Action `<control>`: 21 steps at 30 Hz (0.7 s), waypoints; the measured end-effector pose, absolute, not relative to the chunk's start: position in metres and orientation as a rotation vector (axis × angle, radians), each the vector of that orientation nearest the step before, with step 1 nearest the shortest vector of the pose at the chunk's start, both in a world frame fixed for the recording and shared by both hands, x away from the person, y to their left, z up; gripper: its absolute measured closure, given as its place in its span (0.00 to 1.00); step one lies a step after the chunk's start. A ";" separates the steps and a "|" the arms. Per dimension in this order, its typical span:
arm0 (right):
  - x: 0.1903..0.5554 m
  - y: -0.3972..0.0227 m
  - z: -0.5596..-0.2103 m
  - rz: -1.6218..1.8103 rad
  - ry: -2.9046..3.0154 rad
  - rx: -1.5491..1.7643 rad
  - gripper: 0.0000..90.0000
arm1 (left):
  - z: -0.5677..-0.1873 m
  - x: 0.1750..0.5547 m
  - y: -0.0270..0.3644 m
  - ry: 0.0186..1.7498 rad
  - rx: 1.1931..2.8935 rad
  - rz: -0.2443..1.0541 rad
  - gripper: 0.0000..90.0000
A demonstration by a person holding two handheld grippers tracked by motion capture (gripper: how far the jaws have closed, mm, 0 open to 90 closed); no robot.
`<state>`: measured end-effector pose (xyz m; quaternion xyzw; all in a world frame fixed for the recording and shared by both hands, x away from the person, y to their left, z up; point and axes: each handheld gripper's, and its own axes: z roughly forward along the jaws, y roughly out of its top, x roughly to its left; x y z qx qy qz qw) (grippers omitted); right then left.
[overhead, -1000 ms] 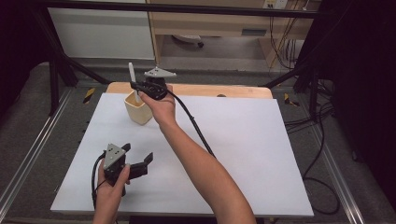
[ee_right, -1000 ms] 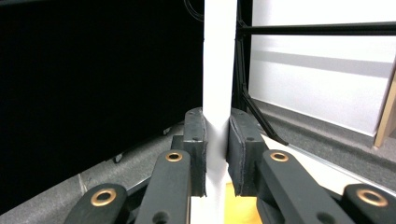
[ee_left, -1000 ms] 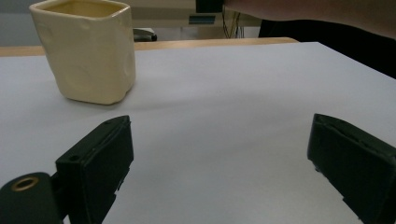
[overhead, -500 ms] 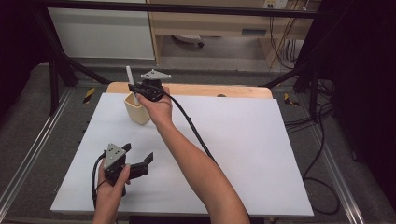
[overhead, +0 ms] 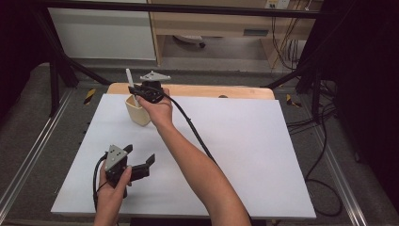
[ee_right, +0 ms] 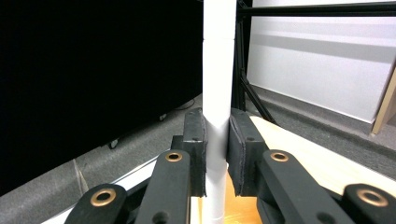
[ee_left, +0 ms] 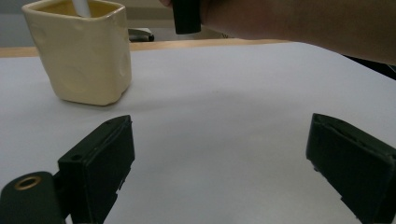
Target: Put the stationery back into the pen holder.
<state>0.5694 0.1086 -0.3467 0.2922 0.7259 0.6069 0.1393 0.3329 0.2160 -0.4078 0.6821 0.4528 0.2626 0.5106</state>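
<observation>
White plastic stick-like tool (ee_right: 218, 102), slim and round, is clamped between my right gripper (overhead: 141, 92) pads, jaws closed tight on its shaft, tool near upright. In the high view its lower end sits inside the cream square ceramic cup (overhead: 136, 113) directly below my right jaws, upper end poking above them. Can't tell if the tip touches the cup bottom.

My guess at the step: tool is either going into or coming out of the cup. To do it well I keep the shaft vertical, move straight along its axis, stay off the cup rim so the cup doesn't tip or slide, and keep the pinch firm since the shaft looks smooth.

My left gripper (overhead: 134, 165) rests low on the white table sheet (overhead: 263, 155), well apart from the cup on my near side, jaws spread wide, holding nothing; the cup shows ahead of it to its left (ee_left: 79, 49).

Count: one tool, one cup, two grippers, one white sheet on one wooden tabletop (overhead: 244, 91).
</observation>
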 end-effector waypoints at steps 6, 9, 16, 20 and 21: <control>0.573 0.107 -0.350 1.714 2.100 0.850 0.87 | -0.408 0.333 0.216 1.089 1.643 0.631 0.09; 0.574 0.109 -0.352 1.689 2.106 0.852 0.87 | -0.408 0.333 0.216 1.089 1.642 0.632 0.09; 0.576 0.112 -0.360 1.665 2.113 0.869 0.87 | -0.408 0.333 0.217 1.092 1.639 0.629 0.09; 0.576 0.115 -0.363 1.641 2.131 0.857 0.87 | -0.408 0.333 0.217 1.090 1.636 0.629 0.09; 0.576 0.116 -0.365 1.638 2.136 0.859 0.87 | -0.408 0.333 0.217 1.090 1.637 0.629 0.09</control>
